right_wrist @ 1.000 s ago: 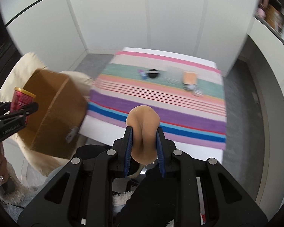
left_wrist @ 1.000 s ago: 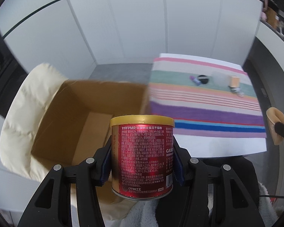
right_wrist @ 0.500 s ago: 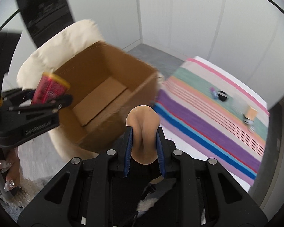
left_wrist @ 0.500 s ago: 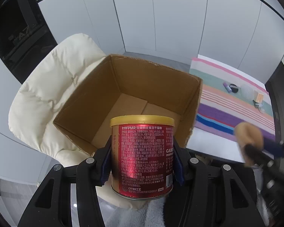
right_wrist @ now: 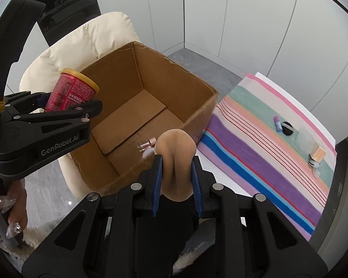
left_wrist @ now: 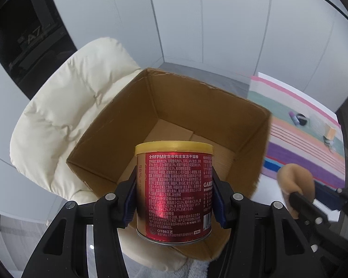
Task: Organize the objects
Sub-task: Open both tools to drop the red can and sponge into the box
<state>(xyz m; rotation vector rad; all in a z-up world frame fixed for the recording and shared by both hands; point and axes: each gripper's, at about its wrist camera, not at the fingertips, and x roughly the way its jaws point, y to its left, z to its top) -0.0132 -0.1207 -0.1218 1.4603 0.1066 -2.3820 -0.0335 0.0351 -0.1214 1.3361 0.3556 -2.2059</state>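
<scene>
My left gripper (left_wrist: 174,194) is shut on a red can with a yellow lid (left_wrist: 174,190), held upright above the near edge of an open cardboard box (left_wrist: 164,106). That can (right_wrist: 70,91) also shows at the left of the right wrist view, over the box's left rim. My right gripper (right_wrist: 175,169) is shut on a tan makeup sponge (right_wrist: 175,153), squeezed between its blue pads, just over the near right wall of the box (right_wrist: 197,115). A small pink bottle (right_wrist: 148,143) and a whitish item lie on the box floor.
The box rests on a cream padded chair (left_wrist: 65,115). To the right is a striped cloth (right_wrist: 266,143) carrying a purple tube (right_wrist: 277,122), a black round compact (right_wrist: 287,127) and a small orange-capped item (right_wrist: 317,153). A hand (right_wrist: 11,199) grips the left handle.
Both views swung from the striped cloth to the open box. The can and the sponge came along in shut grippers and now hang over the box's rim.
</scene>
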